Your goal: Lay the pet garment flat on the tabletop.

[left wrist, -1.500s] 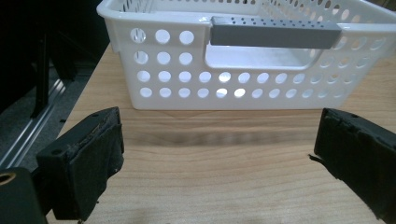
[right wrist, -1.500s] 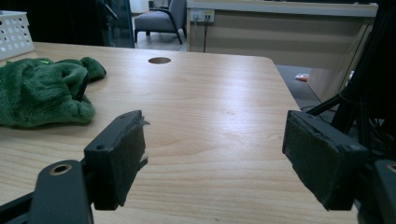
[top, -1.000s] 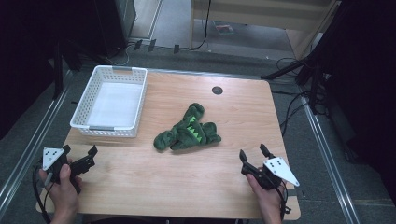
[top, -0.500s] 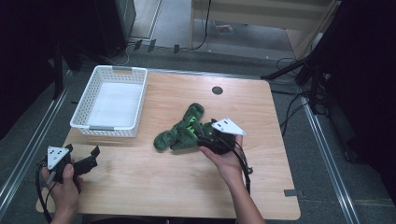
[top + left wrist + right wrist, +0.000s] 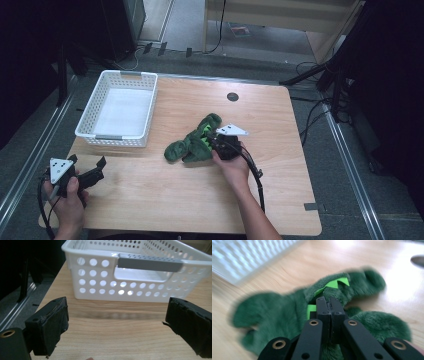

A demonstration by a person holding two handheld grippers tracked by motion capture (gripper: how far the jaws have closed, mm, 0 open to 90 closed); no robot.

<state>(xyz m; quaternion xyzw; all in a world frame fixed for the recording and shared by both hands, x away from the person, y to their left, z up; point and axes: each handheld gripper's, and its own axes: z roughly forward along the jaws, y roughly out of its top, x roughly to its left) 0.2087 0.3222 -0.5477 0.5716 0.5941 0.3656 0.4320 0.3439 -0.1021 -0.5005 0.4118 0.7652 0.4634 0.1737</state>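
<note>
**Right gripper pinched on green plush, basket off to the far left**

Green plush toy (image 5: pixel 192 144) lying near the middle of the desk (image 5: pixel 150 200), sprawled with its long axis running from near-left to far-right in the high view, bright green spikes along its back. Right gripper (image 5: pixel 216 142) down on the toy's right end, jaws just closed to touching in the right gripper view (image 5: pixel 329 305), a thin fold of fur seemingly nipped at the tips; how secure that hold is cannot be told. Toy resting flat on the wood, not lifted.

White perforated basket (image 5: pixel 120 107) standing at the desk's far-left corner, well apart from the toy, up and to the left of it. Probably the destination, so a lift and carry leftward and away from the person.

Left gripper (image 5: pixel 87 172) hovering near the front-left edge, jaws wide open and holding nothing (image 5: pixel 117 322), facing the basket's near wall (image 5: pixel 140 280). Nearer the basket than the right hand, yet well apart from the toy.

No brands, labels or legible writing anywhere.
</note>
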